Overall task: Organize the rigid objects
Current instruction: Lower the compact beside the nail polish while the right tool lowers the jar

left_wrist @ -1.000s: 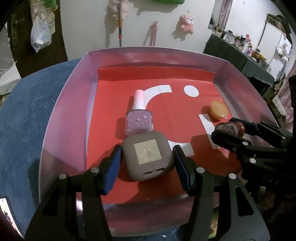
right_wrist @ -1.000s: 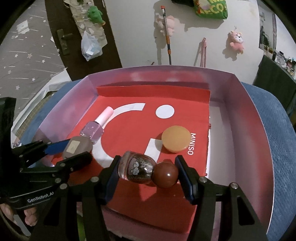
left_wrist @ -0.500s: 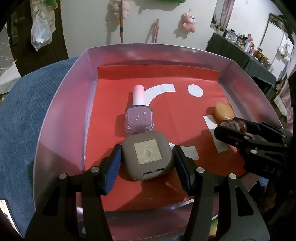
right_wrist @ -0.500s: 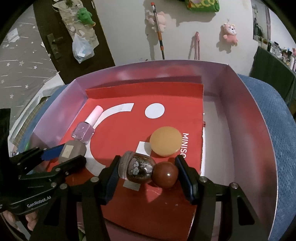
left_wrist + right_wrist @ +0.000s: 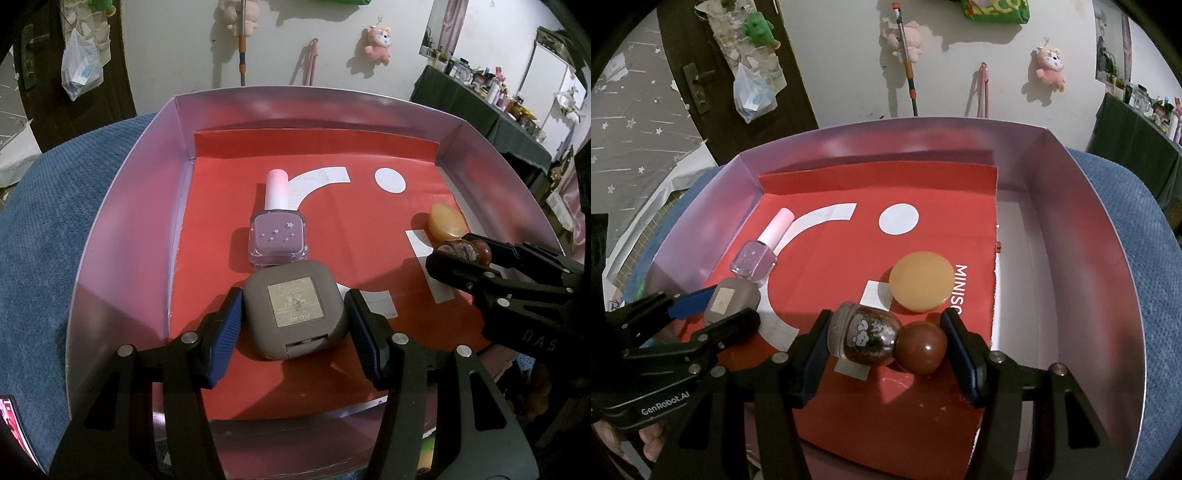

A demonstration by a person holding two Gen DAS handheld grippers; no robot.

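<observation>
From my remote station, I had both claws down inside the shallow box, which sat on a blue cloth and was lined with a red sheet. My left gripper was clamped on a grey-brown compact, its blue pads pressed to the case's two sides, near the box's front edge. Just beyond the compact, touching or nearly so, a lilac polish bottle lay flat with its pink cap pointing at the far wall. My right gripper was closed on a brown bottle turned sideways, one pad against its base and the other against its round brown cap. That bottle was low over the sheet; I could not tell whether it touched. Just beyond it an orange disc rested on the sheet beside the word MINISO. Plush toys hung on the white wall behind.
</observation>
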